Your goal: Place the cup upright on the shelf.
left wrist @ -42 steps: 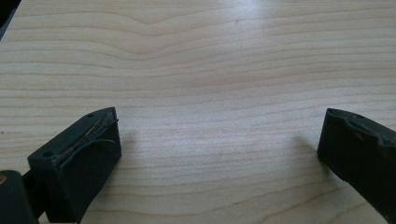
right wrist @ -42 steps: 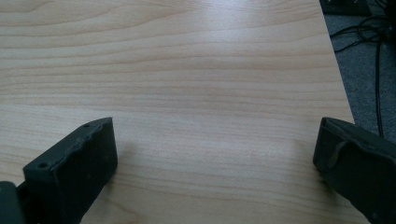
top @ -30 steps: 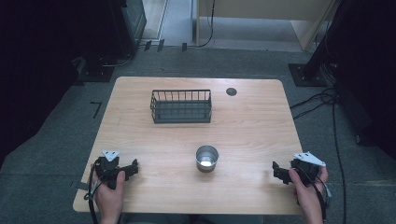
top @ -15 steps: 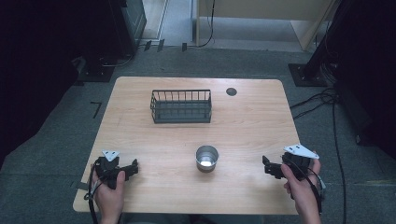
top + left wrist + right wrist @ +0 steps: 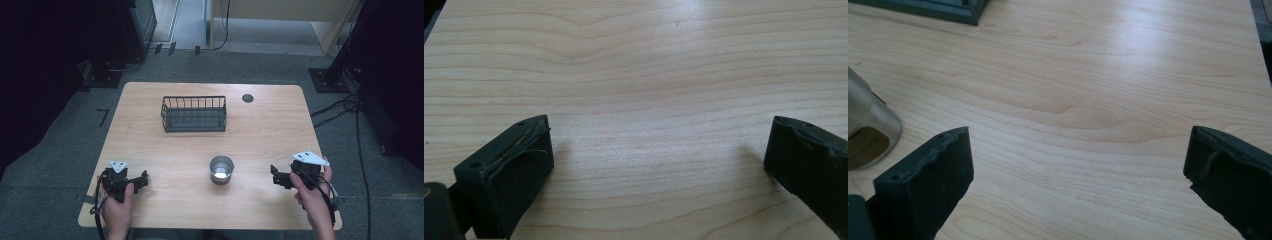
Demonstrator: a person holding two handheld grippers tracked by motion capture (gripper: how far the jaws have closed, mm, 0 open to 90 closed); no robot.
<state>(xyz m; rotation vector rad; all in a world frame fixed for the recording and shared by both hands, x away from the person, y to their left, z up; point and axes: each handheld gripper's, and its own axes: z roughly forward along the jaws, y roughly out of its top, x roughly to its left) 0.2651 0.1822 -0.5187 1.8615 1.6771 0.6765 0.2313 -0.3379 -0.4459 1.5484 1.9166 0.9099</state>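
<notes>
High view: seen a wooden table (image 5: 150,145) with a metal cup (image 5: 221,169) standing upright a little below the centre, open mouth up. Found a dark wire basket (image 5: 194,113) at about 11 o'clock from the cup, well apart from it. Noticed a small dark round spot (image 5: 248,98) on the top at 1 o'clock from the cup, near the far edge. Held the left gripper (image 5: 141,180) low at 9 o'clock from the cup, well apart, tips pointing toward 3 o'clock. Held the right gripper (image 5: 274,176) at 3 o'clock from the cup, near but not touching, tips pointing toward 9 o'clock, at the cup. Carried a grey three-cornered plate on top of each gripper. Came in from the bottom edge both hands, the left hand (image 5: 117,202) and the right hand (image 5: 307,192), each wrapped around its tool.

Left gripper view: spread wide apart the two black jaws of the left gripper (image 5: 659,155), nothing between them. Seen just bare wood grain of the table (image 5: 649,75) ahead, with the jaws close above it.

Right gripper view: stood wide apart also the jaws of the right gripper (image 5: 1078,160), holding nothing. Showed the cup (image 5: 868,130) at 9 o'clock, beside the left jaw and outside the gap, not touching. Appeared a corner of the basket (image 5: 938,9) at 11 o'clock, far off across the table (image 5: 1108,85).
</notes>
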